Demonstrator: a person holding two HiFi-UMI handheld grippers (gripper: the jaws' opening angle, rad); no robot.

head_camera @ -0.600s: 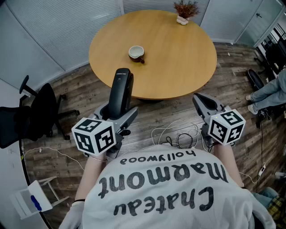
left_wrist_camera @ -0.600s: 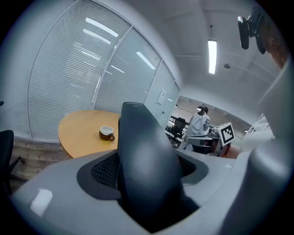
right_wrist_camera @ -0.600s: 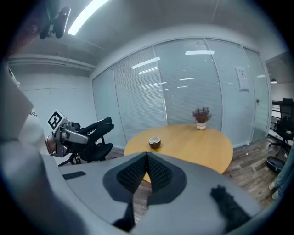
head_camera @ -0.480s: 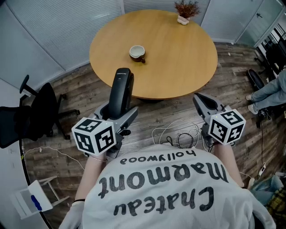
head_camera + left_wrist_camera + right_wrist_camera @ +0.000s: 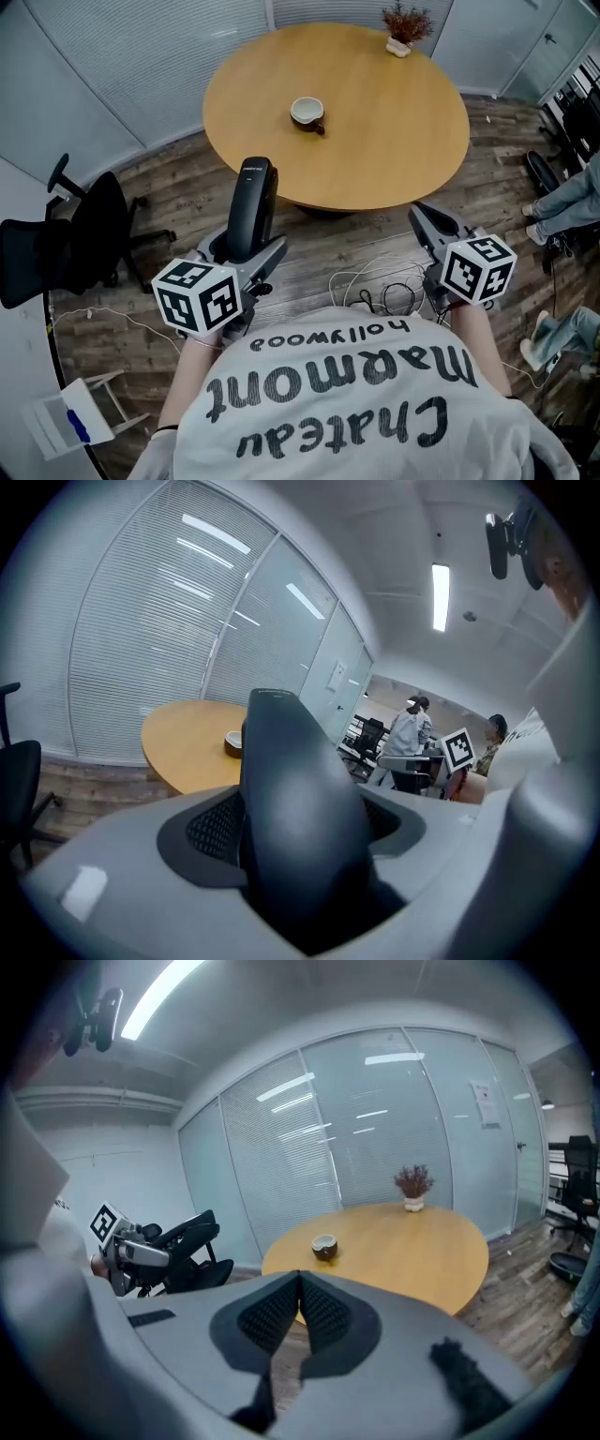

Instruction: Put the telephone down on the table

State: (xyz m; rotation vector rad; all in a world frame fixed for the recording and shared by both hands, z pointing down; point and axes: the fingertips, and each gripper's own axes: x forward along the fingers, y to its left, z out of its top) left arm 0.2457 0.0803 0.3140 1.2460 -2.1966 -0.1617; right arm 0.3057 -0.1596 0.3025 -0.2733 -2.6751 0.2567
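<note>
Black telephone [image 5: 253, 206] stands clamped in the left tool [image 5: 246, 251].

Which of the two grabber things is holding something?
The left gripper: its jaws clamp the black telephone, which sticks up between them. The right gripper has its jaws shut together with nothing in them.

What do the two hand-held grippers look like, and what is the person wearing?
Both the left hand-held gripper and the right hand-held gripper are grey plastic with dark textured pads. Each carries a white cube with black square markers. The person wears a light shirt with dark lettering.
</note>
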